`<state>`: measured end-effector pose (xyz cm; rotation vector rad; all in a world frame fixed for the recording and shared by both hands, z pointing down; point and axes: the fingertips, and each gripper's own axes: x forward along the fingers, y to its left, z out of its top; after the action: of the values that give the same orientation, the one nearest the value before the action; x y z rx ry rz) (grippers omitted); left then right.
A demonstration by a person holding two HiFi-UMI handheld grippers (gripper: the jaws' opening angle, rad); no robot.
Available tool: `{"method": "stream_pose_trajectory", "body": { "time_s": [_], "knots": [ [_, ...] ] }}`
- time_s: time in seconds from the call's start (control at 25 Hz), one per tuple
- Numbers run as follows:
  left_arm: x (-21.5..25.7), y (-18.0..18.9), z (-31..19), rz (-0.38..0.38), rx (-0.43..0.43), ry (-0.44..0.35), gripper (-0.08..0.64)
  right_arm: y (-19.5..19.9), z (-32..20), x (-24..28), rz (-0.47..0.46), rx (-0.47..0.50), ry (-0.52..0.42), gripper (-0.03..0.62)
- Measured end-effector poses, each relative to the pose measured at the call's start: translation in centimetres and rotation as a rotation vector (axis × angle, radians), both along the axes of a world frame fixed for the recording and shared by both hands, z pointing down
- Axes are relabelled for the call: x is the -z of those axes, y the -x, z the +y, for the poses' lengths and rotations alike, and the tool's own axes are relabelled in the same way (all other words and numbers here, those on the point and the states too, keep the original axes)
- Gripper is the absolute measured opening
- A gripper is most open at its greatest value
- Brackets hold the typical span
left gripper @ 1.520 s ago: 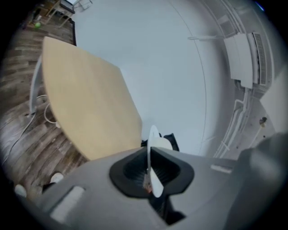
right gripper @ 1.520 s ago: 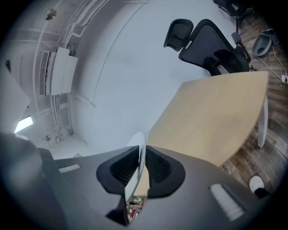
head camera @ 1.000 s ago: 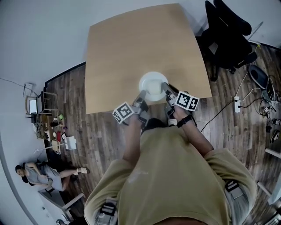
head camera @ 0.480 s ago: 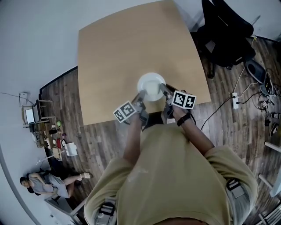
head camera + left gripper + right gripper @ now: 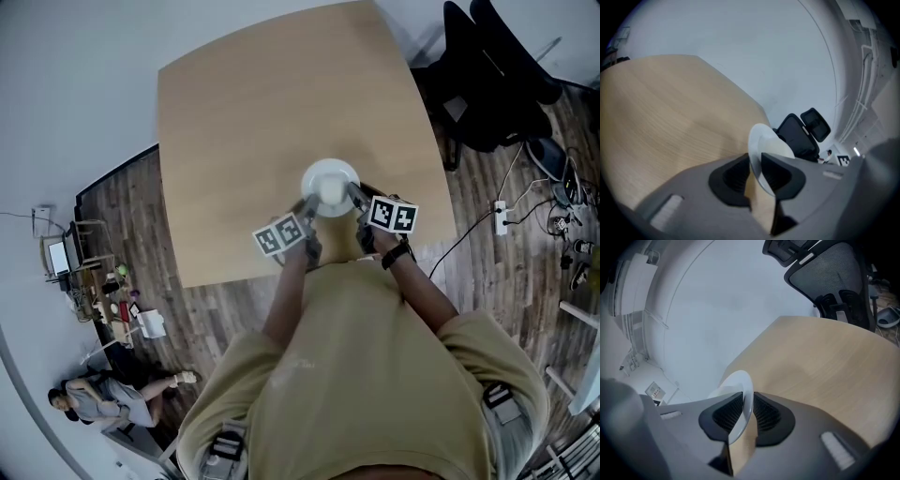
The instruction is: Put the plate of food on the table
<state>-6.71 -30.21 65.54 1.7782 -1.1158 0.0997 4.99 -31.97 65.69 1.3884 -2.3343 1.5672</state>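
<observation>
Dark wood-plank floor (image 5: 206, 309) runs from 3 round to 9 o'clock; a plain white wall (image 5: 66, 84) fills 10 to 12. A black mesh office chair (image 5: 487, 84) stands at 2 o'clock, a white power strip (image 5: 500, 217) at 3.

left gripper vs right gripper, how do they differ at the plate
The left gripper is opening its jaws, a gap showing beside the plate rim; the right gripper has its pads closed on the rim. The left gripper sits at the plate's left edge, the right gripper at its right edge. Both have the rim between their jaws.
</observation>
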Motion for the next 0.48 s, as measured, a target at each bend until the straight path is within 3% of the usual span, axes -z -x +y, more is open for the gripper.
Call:
{"method": "stream_pose_trajectory", "body": {
  "time_s": [0.24,0.48],
  "knots": [
    [-3.4,1.7,-2.8,-0.029,-0.003,0.063,0.083,1.9,-3.1,-3.0,0.049,0.025,0.061,0.077],
    [-4.9,3.8,-7.6,-0.024,0.034,0.077,0.086,4.1,-8.0,-4.5,0.08,0.047,0.06,0.077]
  ]
}}
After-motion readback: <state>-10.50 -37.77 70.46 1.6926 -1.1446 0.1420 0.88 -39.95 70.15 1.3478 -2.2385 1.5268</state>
